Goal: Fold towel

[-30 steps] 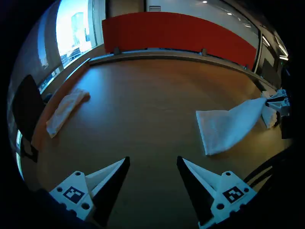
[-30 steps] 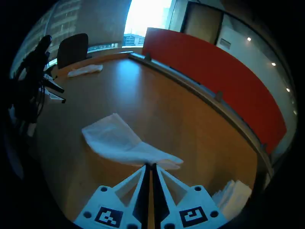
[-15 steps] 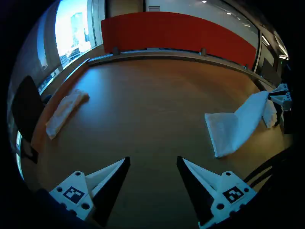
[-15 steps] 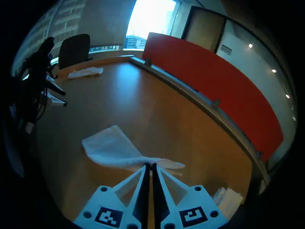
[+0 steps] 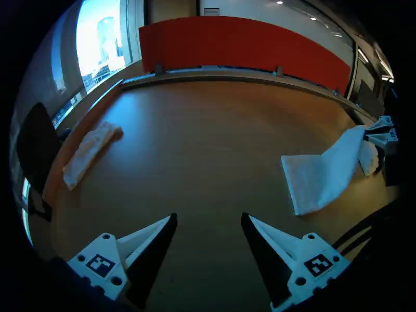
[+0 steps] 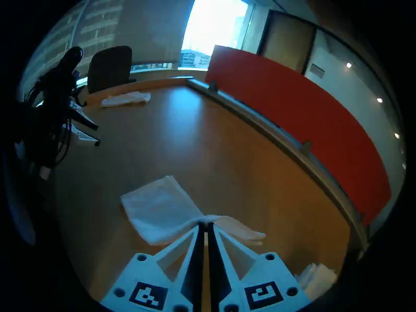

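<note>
Glossy wooden table (image 5: 208, 135), limp white towel (image 5: 317, 174)

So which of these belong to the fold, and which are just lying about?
In play: white towel, right gripper shut on its edge, left gripper open.
Lying about: second towel far off, folded cloths, chair, red divider.

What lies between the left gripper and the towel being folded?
Only bare wooden table lies between left gripper and towel, per the left gripper view.
</note>
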Tool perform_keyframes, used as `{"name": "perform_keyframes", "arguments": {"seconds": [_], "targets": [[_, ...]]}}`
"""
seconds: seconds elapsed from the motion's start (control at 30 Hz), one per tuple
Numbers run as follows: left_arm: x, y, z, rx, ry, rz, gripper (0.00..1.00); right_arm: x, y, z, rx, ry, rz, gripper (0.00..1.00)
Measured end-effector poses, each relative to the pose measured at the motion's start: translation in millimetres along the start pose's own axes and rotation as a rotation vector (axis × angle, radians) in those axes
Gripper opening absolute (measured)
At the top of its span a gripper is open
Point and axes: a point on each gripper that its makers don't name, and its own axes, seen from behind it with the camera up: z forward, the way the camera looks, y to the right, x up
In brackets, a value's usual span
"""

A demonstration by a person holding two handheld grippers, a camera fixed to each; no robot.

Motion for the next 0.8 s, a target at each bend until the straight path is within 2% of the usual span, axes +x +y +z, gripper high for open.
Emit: {"name": "perform_keyframes", "arguments": {"seconds": [0.8], "targets": [[1, -8.9, -3.0, 0.014, 0.004, -0.012, 0.91, 21, -79, 43.9, 0.172, 0.004, -0.052, 0.04]]}}
